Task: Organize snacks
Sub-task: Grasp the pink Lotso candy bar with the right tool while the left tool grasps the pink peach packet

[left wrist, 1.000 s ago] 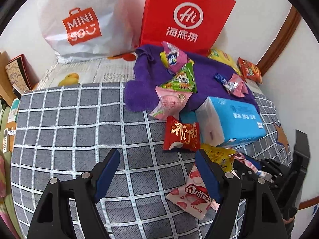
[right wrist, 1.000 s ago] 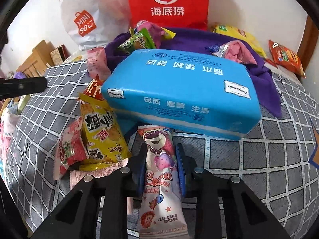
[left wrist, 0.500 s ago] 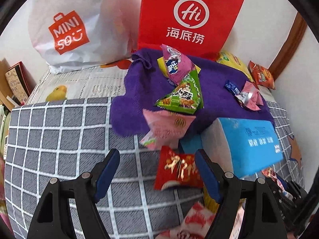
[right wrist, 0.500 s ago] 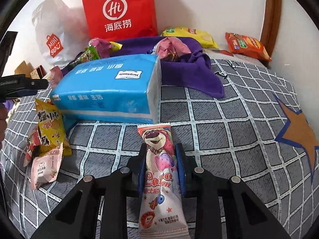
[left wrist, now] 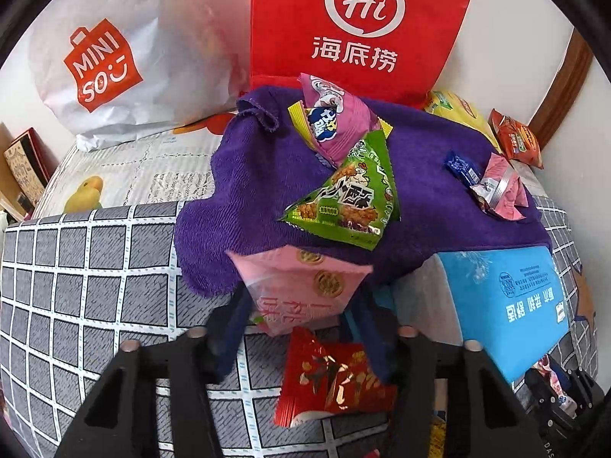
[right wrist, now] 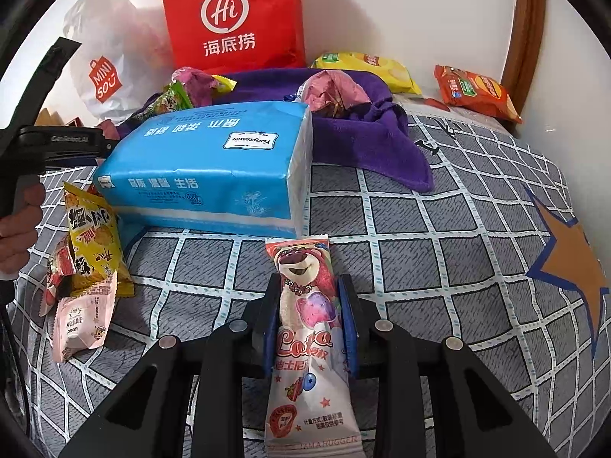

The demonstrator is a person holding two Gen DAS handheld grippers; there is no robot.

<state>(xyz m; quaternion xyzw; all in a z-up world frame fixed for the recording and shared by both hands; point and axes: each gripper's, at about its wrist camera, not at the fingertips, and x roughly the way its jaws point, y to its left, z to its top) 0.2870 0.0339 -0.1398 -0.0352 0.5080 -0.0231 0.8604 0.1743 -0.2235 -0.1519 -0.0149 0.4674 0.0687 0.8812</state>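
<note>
My left gripper (left wrist: 301,322) has its jaws closing around a pale pink snack packet (left wrist: 301,286) at the front edge of the purple towel (left wrist: 248,191); its blue fingers are motion-blurred. A red packet (left wrist: 332,381) lies just below between the fingers. A green triangular packet (left wrist: 347,198) and a pink-purple one (left wrist: 332,114) lie on the towel. My right gripper (right wrist: 310,313) is shut on a long pink bear-print snack bar (right wrist: 309,332) above the checked bedspread (right wrist: 439,248).
A blue tissue pack (right wrist: 214,168) lies mid-bed, also in the left wrist view (left wrist: 508,305). Red Hi bag (left wrist: 359,26) and white Miniso bag (left wrist: 114,57) stand against the wall. Yellow and pink packets (right wrist: 88,240) lie left; orange chips (right wrist: 473,91) at back right.
My left gripper moved forward to the pink packet and its jaws narrowed around it. My right gripper carried the bear bar rightward, away from the tissue pack.
</note>
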